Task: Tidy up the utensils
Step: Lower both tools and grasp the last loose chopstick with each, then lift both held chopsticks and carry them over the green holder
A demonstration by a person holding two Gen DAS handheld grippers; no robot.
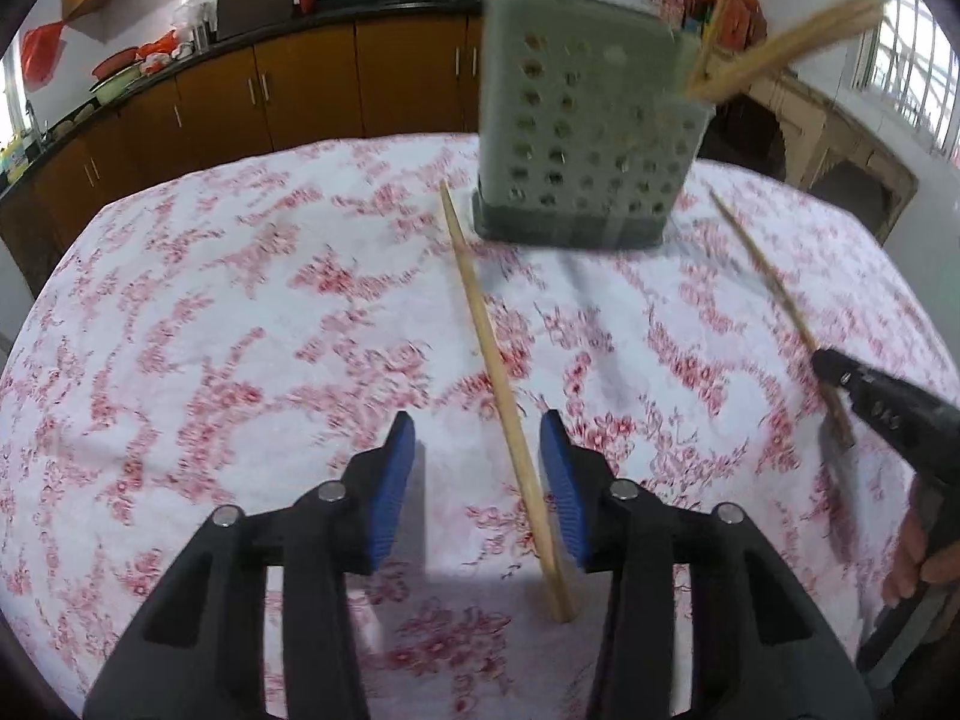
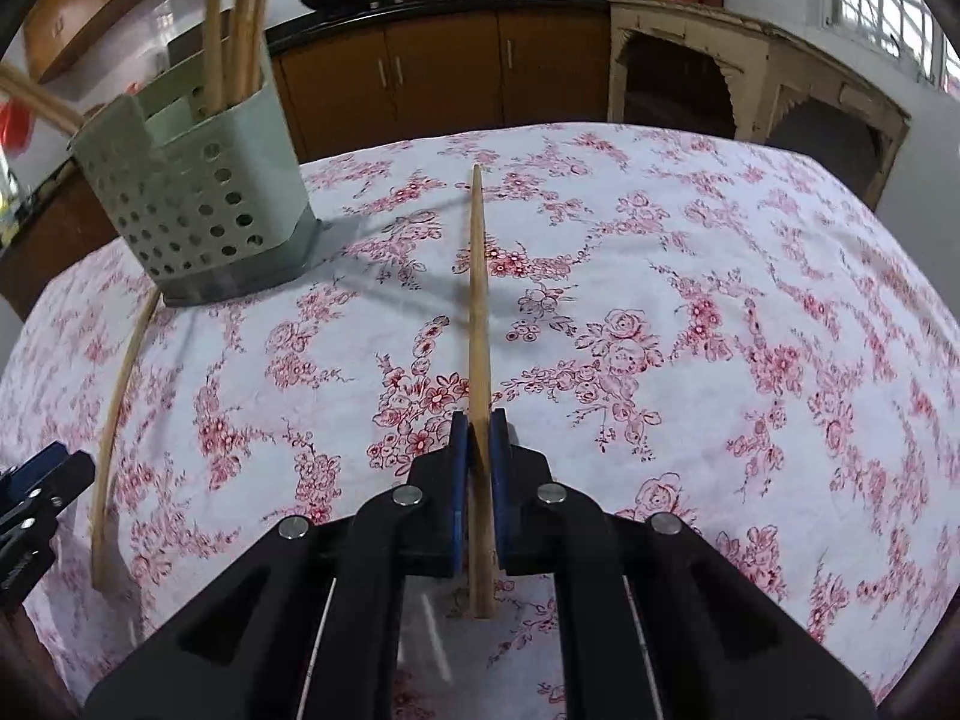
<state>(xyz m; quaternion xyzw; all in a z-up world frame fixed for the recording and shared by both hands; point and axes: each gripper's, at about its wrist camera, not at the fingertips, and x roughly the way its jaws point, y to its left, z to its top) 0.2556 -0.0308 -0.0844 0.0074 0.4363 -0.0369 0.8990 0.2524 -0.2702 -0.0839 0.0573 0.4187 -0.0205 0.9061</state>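
Note:
A grey-green perforated utensil holder (image 1: 585,138) stands on the floral tablecloth (image 1: 240,312) with several wooden chopsticks in it; it also shows in the right wrist view (image 2: 198,210). My left gripper (image 1: 477,450) is open, low over the cloth, with a loose chopstick (image 1: 492,360) lying between its blue pads, nearer the right one. My right gripper (image 2: 479,429) is shut on another chopstick (image 2: 477,300), which points forward. In the left wrist view the right gripper (image 1: 840,378) is at the right edge with its chopstick (image 1: 762,276).
The loose chopstick (image 2: 117,420) lies left of the right gripper, running from the holder's base toward the table's near edge, beside the left gripper (image 2: 36,492). Brown kitchen cabinets (image 2: 444,72) and a worn cream cabinet (image 2: 750,90) stand behind the table.

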